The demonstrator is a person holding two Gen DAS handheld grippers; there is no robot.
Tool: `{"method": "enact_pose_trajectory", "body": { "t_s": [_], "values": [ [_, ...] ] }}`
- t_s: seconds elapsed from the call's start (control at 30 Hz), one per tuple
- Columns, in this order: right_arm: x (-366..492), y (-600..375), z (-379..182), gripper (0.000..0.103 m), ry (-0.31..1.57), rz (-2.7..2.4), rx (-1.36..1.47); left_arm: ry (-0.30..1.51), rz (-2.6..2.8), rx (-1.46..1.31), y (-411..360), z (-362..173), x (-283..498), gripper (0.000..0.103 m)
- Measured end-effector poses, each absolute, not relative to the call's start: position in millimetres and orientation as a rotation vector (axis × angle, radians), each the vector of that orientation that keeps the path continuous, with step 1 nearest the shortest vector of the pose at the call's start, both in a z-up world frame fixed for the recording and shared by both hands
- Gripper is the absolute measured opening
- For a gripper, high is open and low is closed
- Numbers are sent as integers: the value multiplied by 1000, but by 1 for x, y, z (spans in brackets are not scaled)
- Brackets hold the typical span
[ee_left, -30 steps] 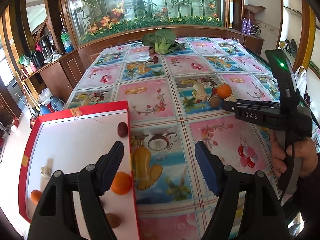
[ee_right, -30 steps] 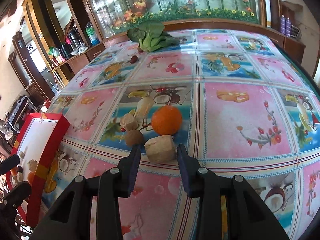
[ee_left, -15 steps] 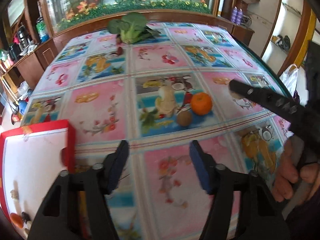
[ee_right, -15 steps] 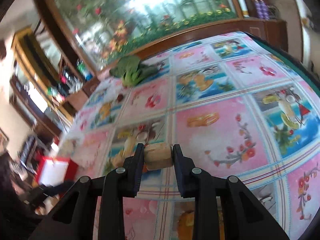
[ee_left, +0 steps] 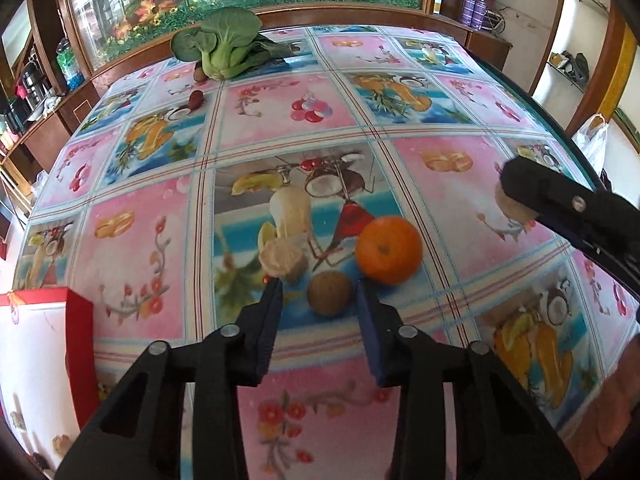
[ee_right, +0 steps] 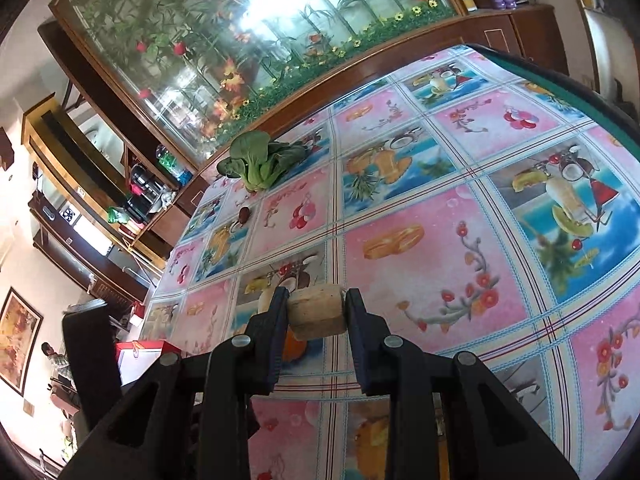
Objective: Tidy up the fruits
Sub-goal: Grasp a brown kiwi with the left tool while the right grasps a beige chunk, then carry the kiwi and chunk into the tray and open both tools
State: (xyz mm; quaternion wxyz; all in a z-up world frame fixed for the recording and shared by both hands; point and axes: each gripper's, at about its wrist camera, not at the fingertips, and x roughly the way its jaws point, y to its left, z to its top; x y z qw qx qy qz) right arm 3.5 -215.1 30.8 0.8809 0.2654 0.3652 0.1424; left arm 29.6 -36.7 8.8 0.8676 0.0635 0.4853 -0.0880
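Right wrist view: the right gripper (ee_right: 316, 312) jaws clamp a tan block (ee_right: 318, 311), long axis across them. The left gripper (ee_left: 319, 294) jaws, just closing, flank a brown round fruit (ee_left: 329, 293), untouched.

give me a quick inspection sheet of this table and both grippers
surface: table under a fruit-print cloth.
job's things: orange, brown round fruit and pale chunk clustered together; red tray at the near left.
clutter: leafy greens and a dark red fruit at the far end.
grippers: left gripper jaws have just been closing around the brown round fruit, pads not touching; right gripper shut on a tan block, lifted.
cables: nothing seen.
surroundings: glass cabinet with flowers, wooden shelves.
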Motion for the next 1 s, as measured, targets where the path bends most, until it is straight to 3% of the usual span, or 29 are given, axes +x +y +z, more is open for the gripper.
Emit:
{"method": "enact_pose_trajectory", "body": {
  "t_s": [0.1,0.47,1.0],
  "values": [
    [5,-214,30,28,765,293,552,1016,-202,123,-38,7,33,24],
    [4,-212,30,28,738,261,500,945,-159,100,-18,29,9,24],
    [-20,-142,44,27,661,361,390,776,19,-21,116,94,-66,24]
  ]
}}
